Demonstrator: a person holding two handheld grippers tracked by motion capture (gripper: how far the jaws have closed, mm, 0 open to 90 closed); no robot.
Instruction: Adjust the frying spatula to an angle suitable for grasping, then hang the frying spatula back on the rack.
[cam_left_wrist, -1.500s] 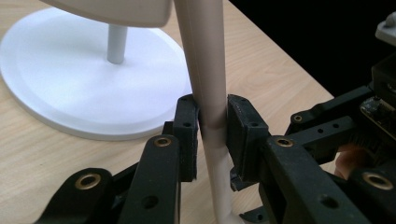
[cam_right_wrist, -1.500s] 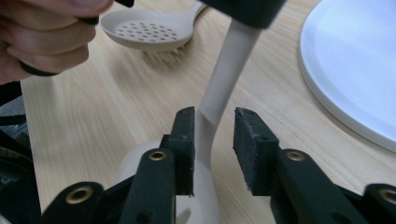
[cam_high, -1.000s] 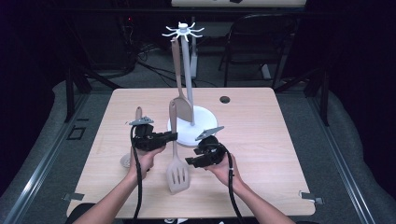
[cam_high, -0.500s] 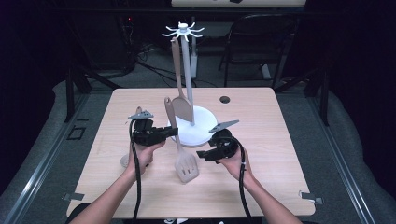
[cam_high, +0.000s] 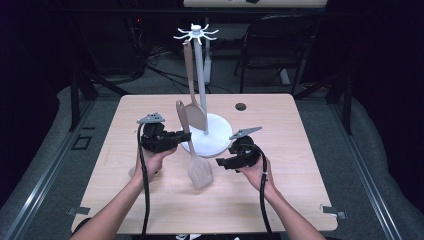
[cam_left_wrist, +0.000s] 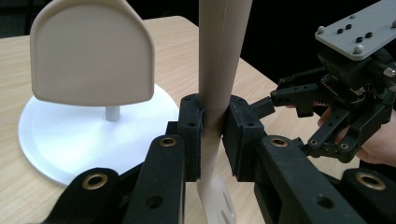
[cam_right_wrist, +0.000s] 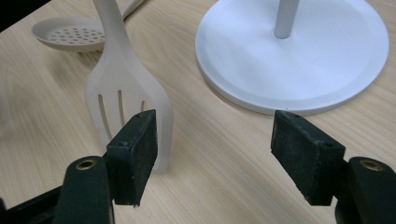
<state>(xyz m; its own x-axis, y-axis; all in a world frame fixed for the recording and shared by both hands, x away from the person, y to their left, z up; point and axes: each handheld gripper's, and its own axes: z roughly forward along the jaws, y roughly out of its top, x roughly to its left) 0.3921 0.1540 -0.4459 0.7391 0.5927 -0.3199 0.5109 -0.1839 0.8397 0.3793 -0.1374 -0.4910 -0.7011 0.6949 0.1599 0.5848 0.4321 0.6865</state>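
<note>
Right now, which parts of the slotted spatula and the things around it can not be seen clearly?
- Slotted spatula: in the left gripper view the top edge cuts off its handle end; the left gripper hides part of its neck.
- Skimmer: in the right gripper view its handle leaves the frame.
- Rack hooks: in the high view too small to tell how the hanging turner attaches.

- The slotted turner (cam_high: 196, 159), flat on the bench (cam_high: 305, 200) a second ago, now stands nearly upright, handle raised toward the utensil stand (cam_high: 202, 90), blade tip low over the bench.
- The left gripper (cam_high: 184, 136) has risen, clamped on the turner's handle.
- The right gripper (cam_high: 221, 162) has let go of the blade and drawn away to the right; its jaws have just been opening, nothing between them.
</note>
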